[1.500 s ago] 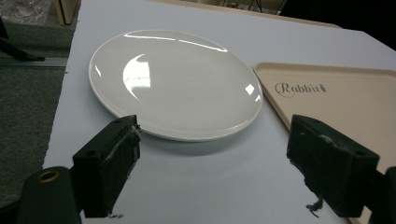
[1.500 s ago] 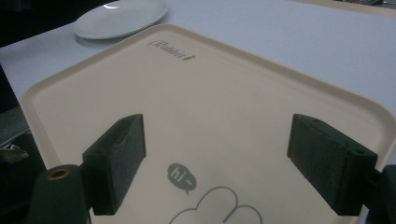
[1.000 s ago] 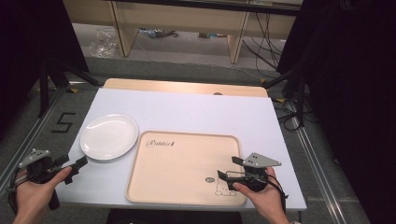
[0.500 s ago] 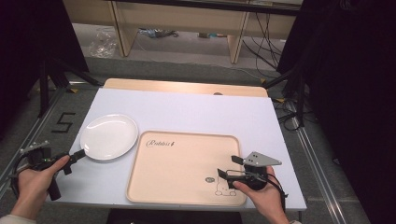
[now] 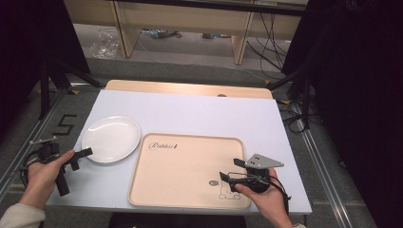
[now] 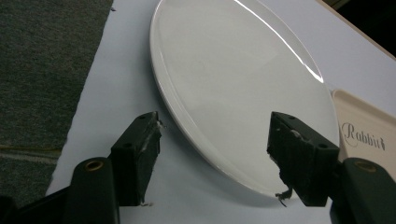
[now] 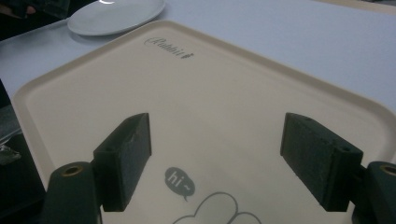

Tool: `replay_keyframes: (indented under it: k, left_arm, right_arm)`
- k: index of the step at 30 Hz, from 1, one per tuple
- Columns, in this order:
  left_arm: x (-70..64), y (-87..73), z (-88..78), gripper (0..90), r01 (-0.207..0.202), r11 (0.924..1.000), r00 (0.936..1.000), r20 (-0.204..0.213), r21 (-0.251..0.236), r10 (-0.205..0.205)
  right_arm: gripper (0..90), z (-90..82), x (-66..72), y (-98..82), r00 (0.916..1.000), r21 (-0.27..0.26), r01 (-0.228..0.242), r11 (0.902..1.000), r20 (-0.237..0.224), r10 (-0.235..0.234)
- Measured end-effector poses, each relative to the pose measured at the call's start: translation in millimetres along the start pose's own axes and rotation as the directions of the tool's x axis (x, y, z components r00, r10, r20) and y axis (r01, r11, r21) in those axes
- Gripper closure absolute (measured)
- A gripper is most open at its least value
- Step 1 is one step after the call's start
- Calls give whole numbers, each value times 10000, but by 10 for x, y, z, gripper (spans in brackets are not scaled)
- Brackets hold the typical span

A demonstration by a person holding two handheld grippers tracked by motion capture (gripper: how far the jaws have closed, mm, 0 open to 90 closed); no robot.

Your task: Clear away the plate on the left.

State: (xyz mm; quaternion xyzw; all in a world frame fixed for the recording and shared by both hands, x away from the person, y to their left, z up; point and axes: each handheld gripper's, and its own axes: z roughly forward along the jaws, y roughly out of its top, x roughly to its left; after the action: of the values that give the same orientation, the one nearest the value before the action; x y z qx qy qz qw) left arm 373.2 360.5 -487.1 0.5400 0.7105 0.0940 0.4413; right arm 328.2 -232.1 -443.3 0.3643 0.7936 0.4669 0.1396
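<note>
Reaching from the left: my left hand-held gripper has come in over the counter edge to the near rim of the white plate. Its jaws have just been narrowing yet stand apart, straddling the rim, one jaw outside the plate and one over it, neither pressing. Judgement: the grasp is at hand, not made. Middle: cream tray, bare, just beside the plate. Right: my right hand-held gripper, unmoved, jaws apart over the tray's near corner, holding nothing.

Tabletop at top of frame is free; plate at left and tray at centre block the near side.
</note>
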Motion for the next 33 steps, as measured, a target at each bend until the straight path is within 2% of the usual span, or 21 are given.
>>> replay_keyframes:
  k: [1, 3, 5, 6, 10, 11, 12, 15, 16, 21, 23, 27, 28, 29, 30, 31, 33]
  left_arm:
    - [9, 12, 33, 342, 317, 9995, 9995, 30, 34, -317]
    - [20, 17, 51, 342, 414, 9991, 9990, 162, 59, -415]
    - [39, 17, 94, 330, 832, 9964, 9956, 425, 182, -839]
    - [39, 17, 94, 328, 832, 9964, 9956, 425, 182, -839]
    - [65, 26, 119, 326, 1353, 9906, 9893, 531, 200, -1362]
    - [68, 31, 122, 326, 1390, 9901, 9885, 572, 202, -1399]
    - [70, 38, 130, 325, 1492, 9886, 9866, 634, 199, -1502]
    - [81, 49, 158, 324, 1689, 9853, 9829, 709, 239, -1702]
    - [82, 58, 168, 328, 1750, 9842, 9815, 738, 265, -1765]
    - [82, 81, 194, 337, 1867, 9818, 9790, 769, 355, -1889]
    - [97, 95, 207, 369, 1923, 9804, 9771, 842, 429, -1953]
    - [109, 133, 220, 430, 2045, 9767, 9760, 631, 657, -2086]
    - [114, 140, 222, 430, 2170, 9738, 9734, 595, 681, -2211]
    - [128, 147, 226, 466, 2427, 9675, 9674, 566, 710, -2468]
    - [128, 147, 226, 480, 2427, 9675, 9674, 566, 710, -2468]
    - [144, 150, 226, 507, 2545, 9644, 9647, 502, 723, -2584]
    - [163, 144, 222, 556, 2524, 9648, 9653, 502, 740, -2564]
  right_arm:
    - [254, 4, -6, 1, 10000, -9, 24, 10000, -54, -24]
    - [255, 6, -9, 1, 10000, -3, 50, 10000, -37, -50]
    - [256, 13, -15, 0, 9999, -44, 151, 9999, -71, -151]
    - [256, 13, -15, 0, 9999, -44, 151, 9999, -71, -151]
    - [258, 10, -15, 2, 9999, 33, 138, 9999, 16, -138]
    - [259, 9, -18, 1, 9997, 17, 231, 9997, 128, -231]
    - [258, 7, -13, 1, 9999, 76, 96, 9999, 109, -96]
    - [259, 37, -21, -3, 9996, -120, 222, 9997, -167, -224]
    - [259, 11, -6, 1, 10000, 103, 46, 9999, 31, -46]
    - [259, 17, -15, -2, 10000, 54, 60, 10000, 60, -60]
    - [260, 18, -11, -2, 10000, 108, -43, 9999, -11, 43]
    - [259, 15, -12, 0, 10000, 161, -25, 9999, -41, 25]
    - [259, 16, -18, 0, 10000, 104, 60, 9999, 14, -60]
    - [259, 20, -20, -1, 9999, 91, 126, 9999, 21, -126]
    - [259, 20, -20, -1, 9999, 91, 126, 9999, 21, -126]
    - [258, 22, -22, 1, 9999, 91, 164, 9998, 1, -164]
    - [258, 23, -20, 1, 9999, 99, 142, 9998, -2, -142]
